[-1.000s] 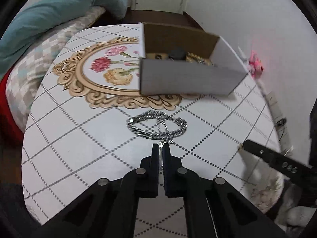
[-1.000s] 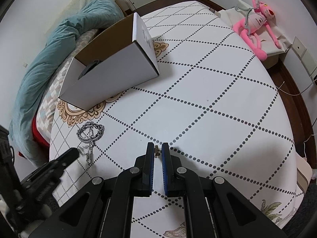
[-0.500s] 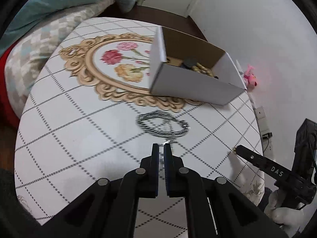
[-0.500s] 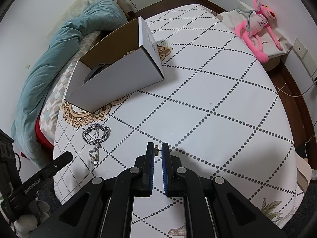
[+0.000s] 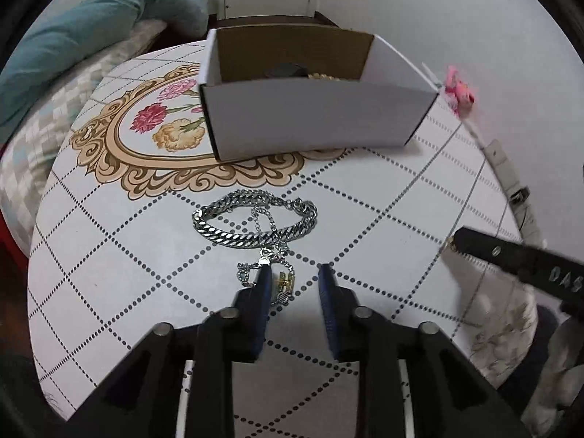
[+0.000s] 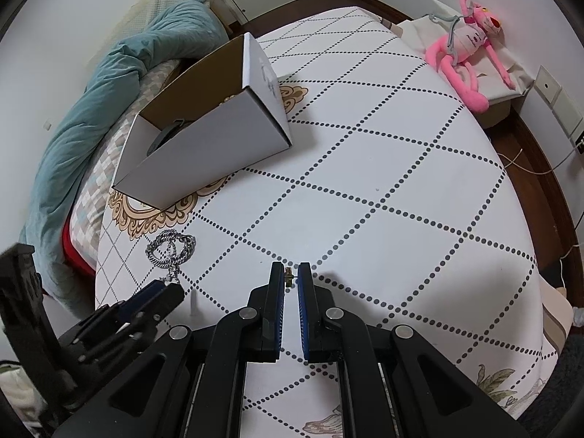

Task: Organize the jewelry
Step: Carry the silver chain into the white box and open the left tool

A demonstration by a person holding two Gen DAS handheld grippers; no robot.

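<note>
White walls [image 6: 91,7] are ringing the room, dark wood floor [image 6: 529,160] is showing, a teal duvet [image 6: 84,120] is slumping beside the desk [image 6: 383,200], a pink plush toy [image 6: 463,51] is lounging nearby.

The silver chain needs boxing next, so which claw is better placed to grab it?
Left. The left claw stands open right at the silver chain's charm end; the right claw is shut on a small gold piece, away from the chain.

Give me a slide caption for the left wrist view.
Open left gripper poised at silver chains on the patterned table, white cardboard box behind.
</note>
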